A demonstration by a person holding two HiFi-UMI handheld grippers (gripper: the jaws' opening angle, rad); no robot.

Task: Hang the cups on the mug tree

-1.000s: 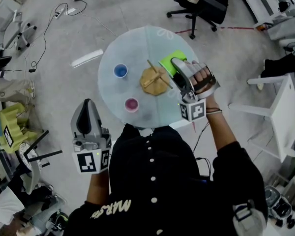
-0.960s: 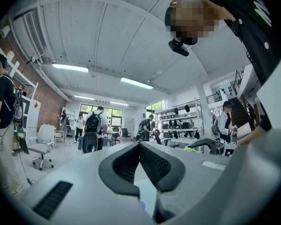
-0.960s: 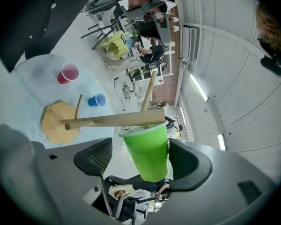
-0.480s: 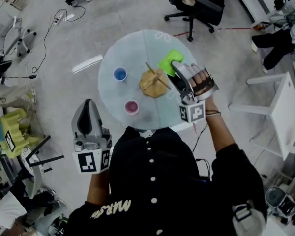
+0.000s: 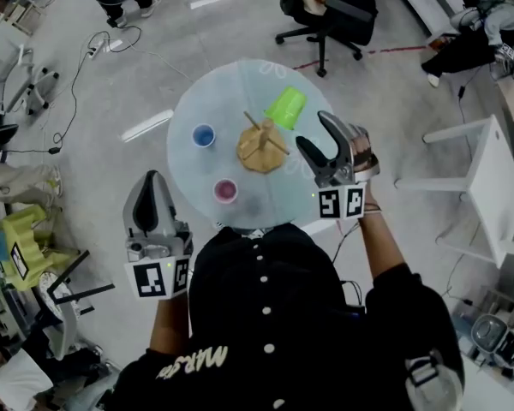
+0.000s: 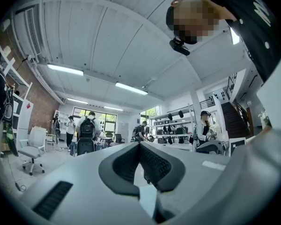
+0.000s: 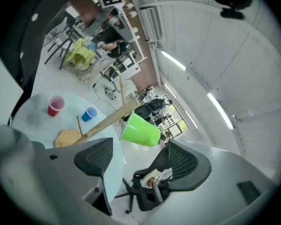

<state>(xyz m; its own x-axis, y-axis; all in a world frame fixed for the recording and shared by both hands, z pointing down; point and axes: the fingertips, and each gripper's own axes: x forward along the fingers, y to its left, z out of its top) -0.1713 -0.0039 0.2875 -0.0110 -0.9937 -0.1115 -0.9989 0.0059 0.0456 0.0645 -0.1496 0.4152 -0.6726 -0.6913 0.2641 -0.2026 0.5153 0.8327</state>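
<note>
A wooden mug tree stands in the middle of the round pale table. A green cup hangs tilted on one of its pegs; in the right gripper view this green cup sits on the wooden peg, beyond my jaws. My right gripper is open and empty, just right of the tree. A blue cup and a pink cup stand upright on the table's left half. My left gripper is shut and empty, held off the table's near left edge.
A black office chair stands beyond the table. A white side table is at the right, and a yellow-green stool at the left. Cables run over the floor. The left gripper view shows people across the room.
My right gripper let go of the green cup and drew back toward me; the cup now hangs on the peg. The left gripper has stayed put.
</note>
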